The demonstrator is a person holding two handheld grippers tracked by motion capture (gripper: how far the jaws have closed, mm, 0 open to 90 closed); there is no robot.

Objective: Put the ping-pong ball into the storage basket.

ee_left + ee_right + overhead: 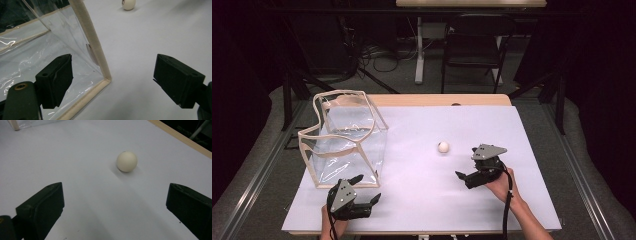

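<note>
On the tabletop's (422,210) left side, the left claw (364,192) hangs released beside the clear bag's (347,145) near corner. Farther right, the cream ball (443,146) rests alone. The right claw (468,166), released, faces it: probably the approach step; next, advance until both jaws flank the ball, then close.

The ball (128,4) is cut off by the top edge in the left gripper view. A dark mark on it is too small to read. The clear bag (37,57) runs past the left edge.
</note>
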